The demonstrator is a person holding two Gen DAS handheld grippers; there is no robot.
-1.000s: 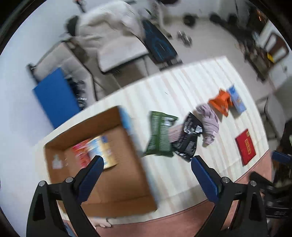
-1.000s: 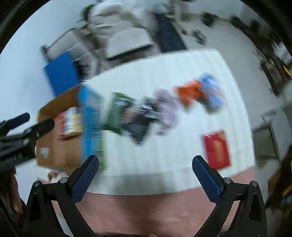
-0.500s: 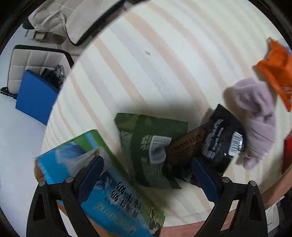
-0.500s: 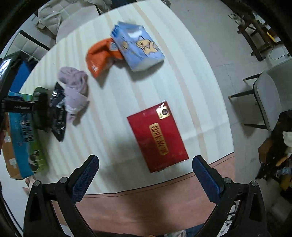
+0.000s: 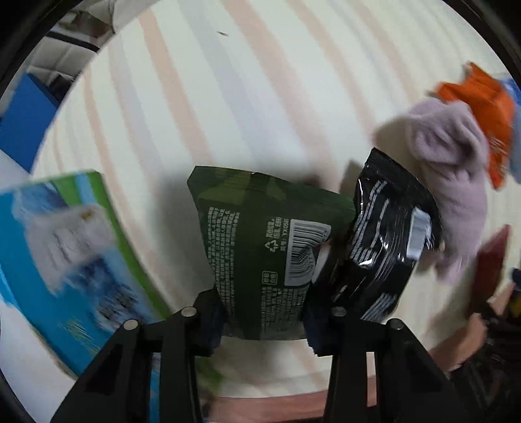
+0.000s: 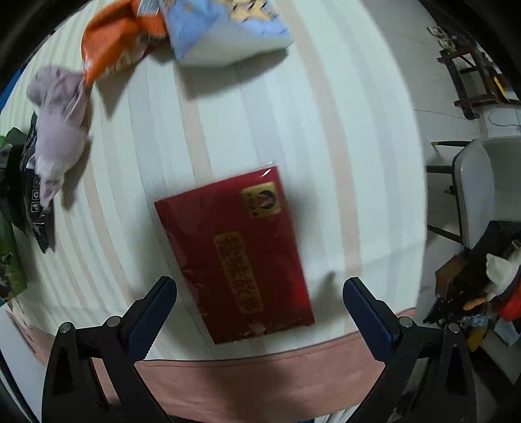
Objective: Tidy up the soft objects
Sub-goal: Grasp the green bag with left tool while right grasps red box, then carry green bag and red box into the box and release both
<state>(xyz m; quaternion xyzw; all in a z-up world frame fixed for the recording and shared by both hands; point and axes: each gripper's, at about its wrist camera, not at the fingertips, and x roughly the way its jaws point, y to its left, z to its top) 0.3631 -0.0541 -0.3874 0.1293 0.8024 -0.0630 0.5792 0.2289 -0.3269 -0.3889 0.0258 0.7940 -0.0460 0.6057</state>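
Since half a second ago the left gripper (image 5: 263, 320) has dropped onto the dark green packet (image 5: 260, 250), and its fingers, wide apart then, are now clamped on the packet's near end; the right gripper (image 6: 259, 301) has come lower over the red packet (image 6: 237, 253), which looks larger between its fingers. Largest in view is the striped tablecloth (image 5: 228, 107), covering the table to its pinkish near edge. At the left stands the blue and green carton wall (image 5: 65, 257), blurred. The red packet lies flat near the tablecloth's near edge, its gold label at the far end, with the right gripper's fingers spread wide on either side of its near end, not touching it. The green packet lies near the carton, barcode side up, its right edge against the black packet (image 5: 387, 247). Right of that lies the lilac fuzzy cloth (image 5: 452, 162), touching the black packet, and beyond it the orange bag (image 6: 114, 42) beside the pale blue pack (image 6: 224, 29) at the far side.
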